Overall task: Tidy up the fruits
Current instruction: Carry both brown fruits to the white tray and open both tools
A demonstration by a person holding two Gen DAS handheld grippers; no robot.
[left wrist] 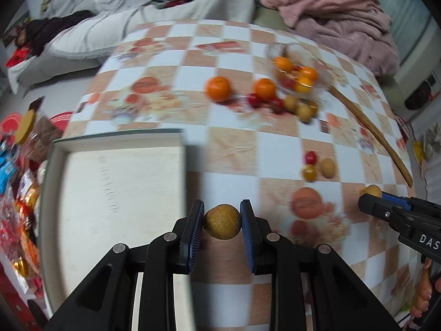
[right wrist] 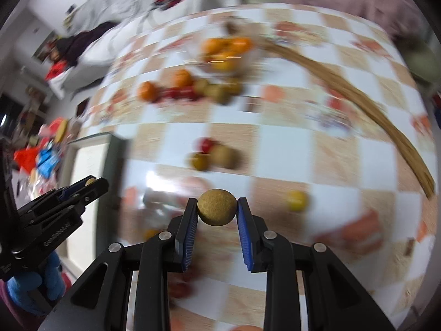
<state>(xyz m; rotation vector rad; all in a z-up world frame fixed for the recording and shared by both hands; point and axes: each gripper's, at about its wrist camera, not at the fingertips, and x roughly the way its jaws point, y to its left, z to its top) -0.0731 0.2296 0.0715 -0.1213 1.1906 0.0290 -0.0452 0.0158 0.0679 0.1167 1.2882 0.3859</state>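
My left gripper [left wrist: 222, 212] is shut on a brown longan [left wrist: 222, 221], held above the table just right of the white tray [left wrist: 52, 193]. My right gripper [right wrist: 217, 203] is shut on another brown longan [right wrist: 217, 207] above the checkered table. The right gripper also shows in the left wrist view [left wrist: 370, 197] with its longan [left wrist: 372, 190]; the left gripper shows in the right wrist view [right wrist: 92, 183]. Loose oranges [left wrist: 218, 88], cherry tomatoes [left wrist: 311, 156] and longans [left wrist: 328, 167] lie on the table. A clear bowl [left wrist: 296, 75] holds oranges and tomatoes.
A long wooden stick [left wrist: 369, 128] lies along the table's right side. A yellow fruit [right wrist: 296, 200] lies right of my right gripper. Snack packets [left wrist: 16, 187] pile up left of the tray. A sofa with pink blanket [left wrist: 330, 8] is behind the table.
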